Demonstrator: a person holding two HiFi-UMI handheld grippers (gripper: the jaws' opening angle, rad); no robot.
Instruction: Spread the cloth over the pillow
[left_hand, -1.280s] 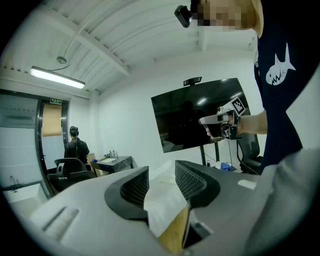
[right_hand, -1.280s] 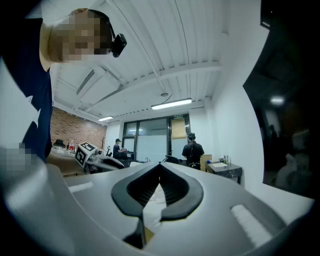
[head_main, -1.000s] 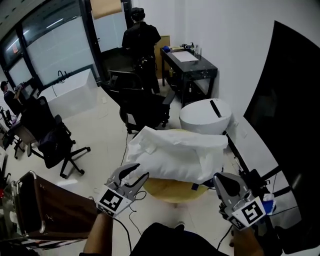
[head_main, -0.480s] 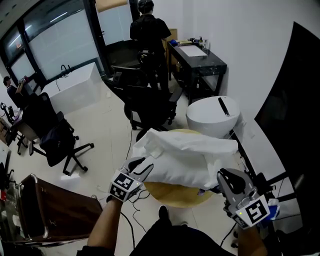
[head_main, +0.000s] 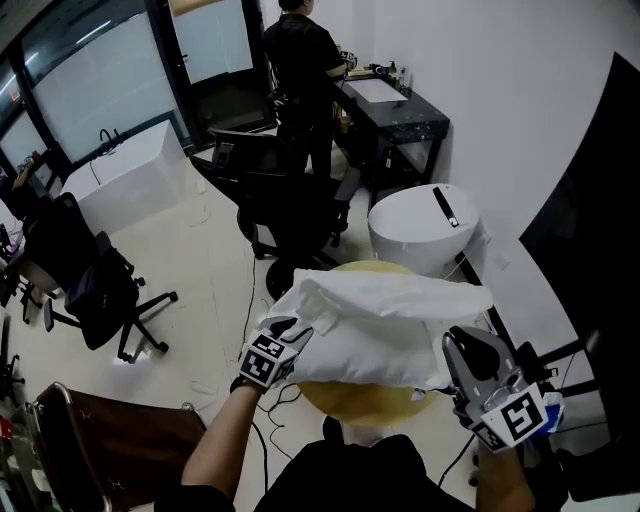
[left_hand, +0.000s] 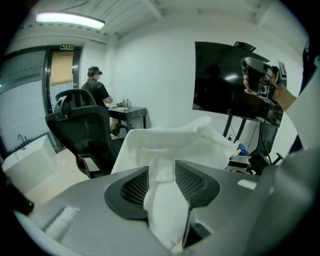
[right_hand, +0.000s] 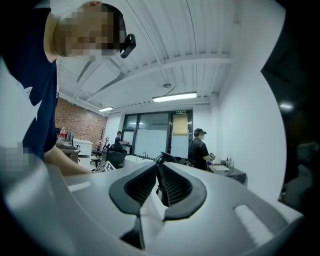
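— Where is the white cloth just now?

— It lies in a rumpled heap on the round yellow wooden table, bulging up in the middle. The pillow must be the bulk under it, but I can't tell it apart from the folds.

— And the left gripper?

— It sits low at the near left edge of the heap. Its jaws are pinching a bunched strip of the cloth, and the fabric runs from them straight up into the pile.

— The right gripper?

— It is at the near right corner, pointing roughly level. Its jaws have just been opening. They stand a narrow way apart, tips close together. A sliver of white cloth sits low between them, but the pads don't look pressed on it.

— Anything close by?

— A black office chair stands on the floor beyond the table, apart from it.
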